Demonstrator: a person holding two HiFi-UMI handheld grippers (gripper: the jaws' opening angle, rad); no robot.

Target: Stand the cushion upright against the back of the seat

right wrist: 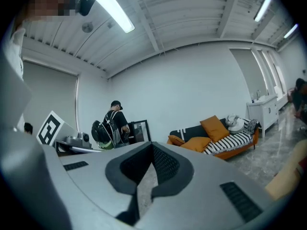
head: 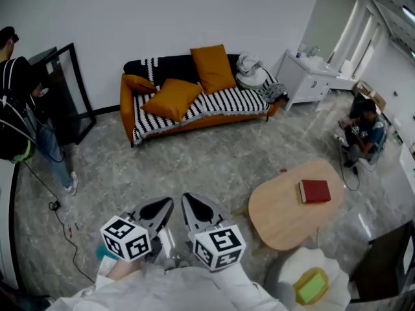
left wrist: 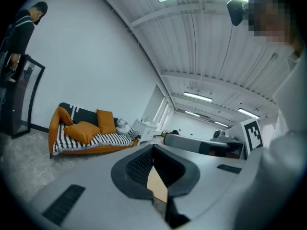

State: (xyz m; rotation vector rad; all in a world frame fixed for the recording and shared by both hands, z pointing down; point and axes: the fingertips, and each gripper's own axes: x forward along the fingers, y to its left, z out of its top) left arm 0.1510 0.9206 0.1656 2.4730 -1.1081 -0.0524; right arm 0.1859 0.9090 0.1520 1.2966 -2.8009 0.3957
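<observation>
Both grippers sit side by side at the bottom centre of the head view, well apart from the sofa. The left gripper (head: 159, 209) (left wrist: 153, 147) is clenched, its jaws meeting at the tips with nothing between them. The right gripper (head: 194, 207) (right wrist: 152, 146) is clenched on nothing as well.

In the upper centre, the large orange square fabric cushion (head: 172, 99) lies slanted on the seat of the orange sofa with a black-and-white striped cover (head: 233, 101), toward its left end. A second orange cushion (head: 213, 69) stands upright against the backrest just to its right. A smaller orange cushion (head: 138, 83) rests by the left armrest, and a bundle of white cloth (head: 249, 73) sits at the right end.

At lower right, a pale wooden rounded tabletop (head: 279, 219) carries a dark red book (head: 314, 191). A standing person with a backpack (head: 19, 102) is at the left edge, and a seated person (head: 363, 131) is at the right edge.
</observation>
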